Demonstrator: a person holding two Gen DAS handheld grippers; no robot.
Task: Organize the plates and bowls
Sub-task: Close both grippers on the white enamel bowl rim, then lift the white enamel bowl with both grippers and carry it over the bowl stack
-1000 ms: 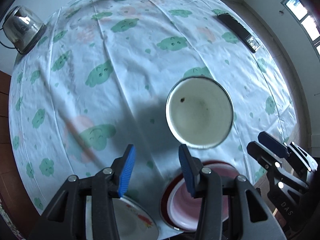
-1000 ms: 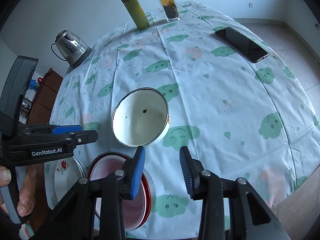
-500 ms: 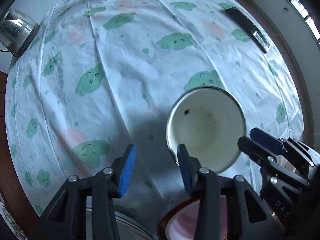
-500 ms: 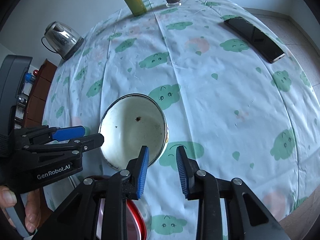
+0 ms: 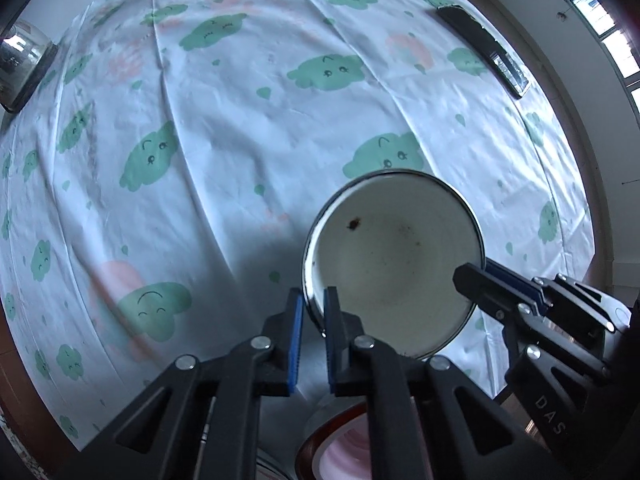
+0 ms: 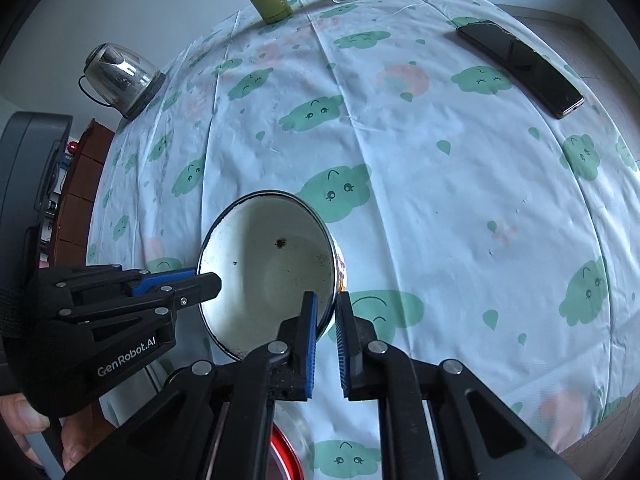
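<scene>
1. The white enamel bowl sits on the desk near its front edge, on the cloud-print cloth, with dark specks inside.
2. The left tongs are nearly closed and straddle the bowl's rim on its left side, one blue pad inside and one outside; they appear to be pinching the wall.
3. The right tongs do the same on the opposite side of the rim, narrowed onto the thin wall — so the bowl is held at two points.
4. Risk: each grip catches only a thin, smooth rim. If one pair lifts sooner or higher than the other, the bowl could tilt and slip out of the pads.
5. Risk: a red-rimmed plate lies just in front of the bowl — a drop or low carry could knock enamel against it.
6. A phone and a kettle stand well apart, out of harm's way.
</scene>
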